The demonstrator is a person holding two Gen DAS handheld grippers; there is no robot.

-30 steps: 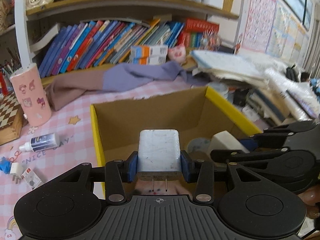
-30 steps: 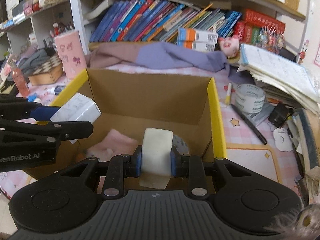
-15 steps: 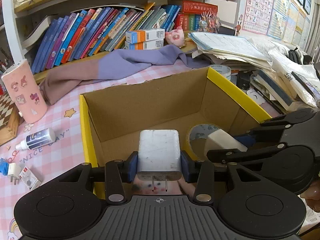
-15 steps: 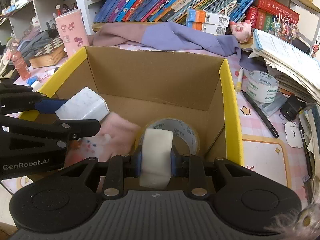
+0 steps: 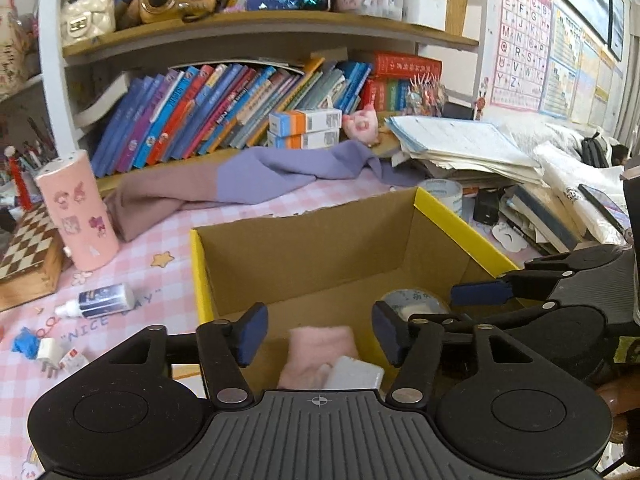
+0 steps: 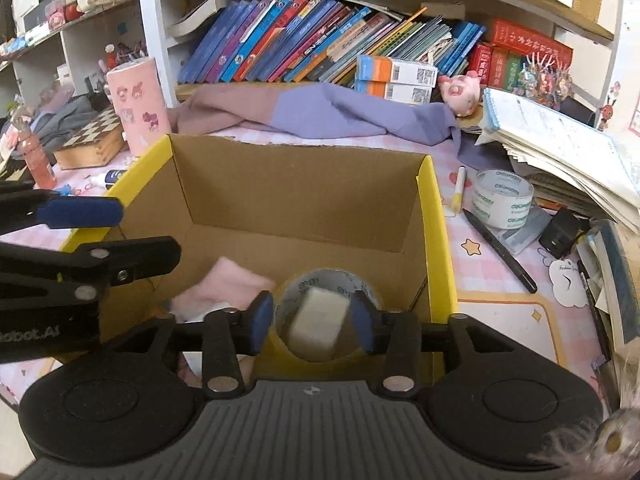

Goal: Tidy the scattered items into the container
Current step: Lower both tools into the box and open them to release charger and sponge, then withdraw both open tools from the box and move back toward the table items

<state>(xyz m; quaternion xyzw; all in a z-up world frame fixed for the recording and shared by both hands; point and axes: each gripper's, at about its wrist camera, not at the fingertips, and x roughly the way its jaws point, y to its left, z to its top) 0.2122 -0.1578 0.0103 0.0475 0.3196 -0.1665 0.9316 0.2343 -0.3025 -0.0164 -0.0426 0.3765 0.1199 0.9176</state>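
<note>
Both tongs are held over the open cardboard box (image 5: 332, 256) with yellow rims, set on the pink checked tabletop (image 5: 132, 264). Left tongs (image 5: 316, 330) are open, jaws just widened, nothing between the pads; the white charger (image 5: 354, 374) is seen lying on the box floor against a pink cloth (image 5: 318, 350), near side of the box. Right tongs (image 6: 314, 316) are also parted, jaws just opened; the white block (image 6: 318, 320) sits blurred between the pads without being pressed, over the ring of a tape roll (image 6: 326, 280) lying flat on the box floor, right near corner. Whether the block has landed cannot be told.

Left on the tabletop outside the box: a small dropper bottle (image 5: 100, 300) lying on its side to the left, a white plug adapter (image 5: 50, 354) and a small red-white packet (image 5: 74, 360) nearer left, another tape roll (image 6: 502, 198), a yellow-capped marker (image 6: 458, 192) and a black pen (image 6: 500, 252) to the right. A pink cylinder holder (image 5: 78, 208) stands far left.
</note>
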